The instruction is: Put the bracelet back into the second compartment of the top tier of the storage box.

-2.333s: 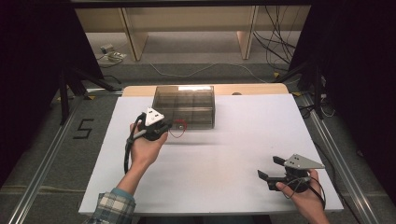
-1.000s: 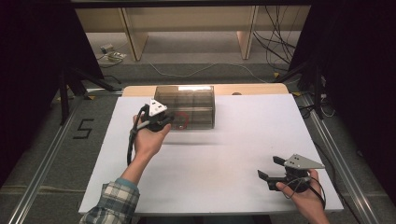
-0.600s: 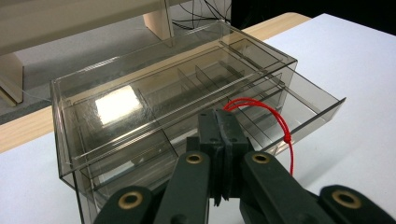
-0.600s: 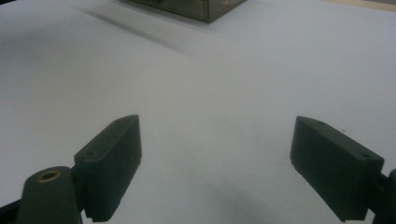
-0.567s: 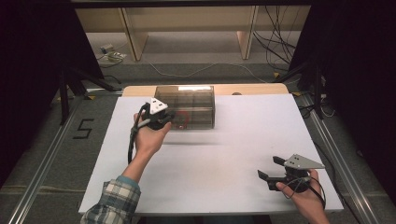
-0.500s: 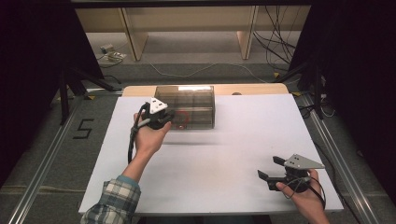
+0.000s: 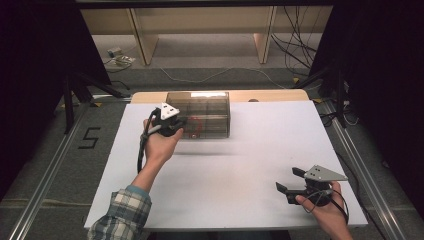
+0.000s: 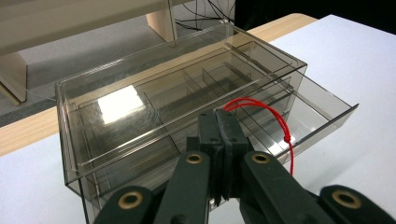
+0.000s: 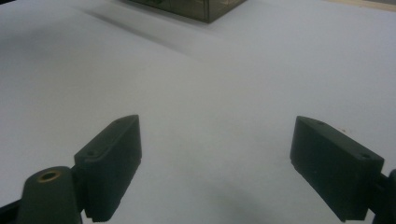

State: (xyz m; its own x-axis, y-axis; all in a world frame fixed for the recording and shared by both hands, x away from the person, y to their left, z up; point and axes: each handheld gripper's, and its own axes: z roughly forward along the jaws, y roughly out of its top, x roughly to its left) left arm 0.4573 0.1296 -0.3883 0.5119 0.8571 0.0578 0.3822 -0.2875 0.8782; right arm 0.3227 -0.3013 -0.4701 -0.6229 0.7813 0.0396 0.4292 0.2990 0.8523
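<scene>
String loop [image 8: 261, 106], red, hangs on clear drawer box [image 7: 200, 114] at table's far edge; bottom drawer a bit out. Left gripper [image 8: 223, 125] pinches it tight. Hard tug could snap string or drag box. Right gripper [image 9: 215, 168] spread wide, far from box.

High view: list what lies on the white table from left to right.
Left tool, shut on the red cord loop → clear plastic drawer box at the back of the white table → right tool, open above the table's near right corner.
</scene>
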